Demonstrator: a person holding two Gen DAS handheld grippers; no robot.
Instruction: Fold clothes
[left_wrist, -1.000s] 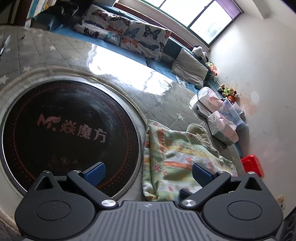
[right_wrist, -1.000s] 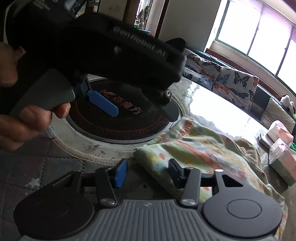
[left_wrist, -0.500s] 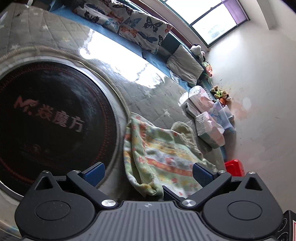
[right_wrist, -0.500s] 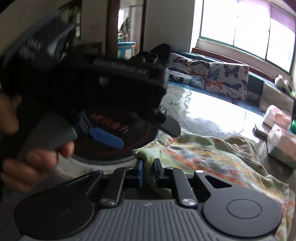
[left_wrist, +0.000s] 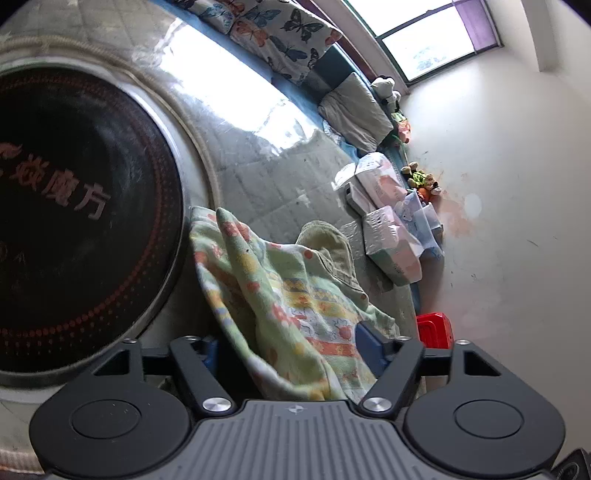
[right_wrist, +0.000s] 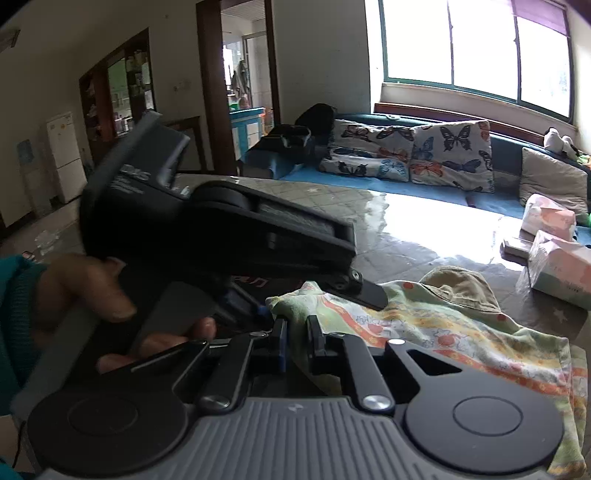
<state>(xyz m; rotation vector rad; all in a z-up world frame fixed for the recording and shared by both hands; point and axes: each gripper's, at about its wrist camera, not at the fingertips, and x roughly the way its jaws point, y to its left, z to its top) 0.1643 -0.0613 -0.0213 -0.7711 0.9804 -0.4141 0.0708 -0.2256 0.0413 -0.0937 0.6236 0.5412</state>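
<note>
Your room fills the upper frame of the right wrist view: a bright window (right_wrist: 476, 48) over a blue sofa (right_wrist: 424, 184) with butterfly cushions (right_wrist: 450, 155), and below it the grey quilted table (left_wrist: 258, 162) with its dark round cooktop (left_wrist: 74, 221) at left. The floral garment (left_wrist: 280, 295) lies crumpled lower centre, beside the cooktop. Your right gripper (right_wrist: 295, 341) is clenched on its edge; your left gripper (left_wrist: 288, 347) straddles the cloth, fingers spread.

The right gripper (right_wrist: 295, 341) now pinches the cloth's (right_wrist: 443, 332) corner; a second ago it was open. The left gripper (left_wrist: 290, 349) is narrower now, with the cloth bunched up between its fingers (left_wrist: 365, 345), lifted off the bench.
</note>
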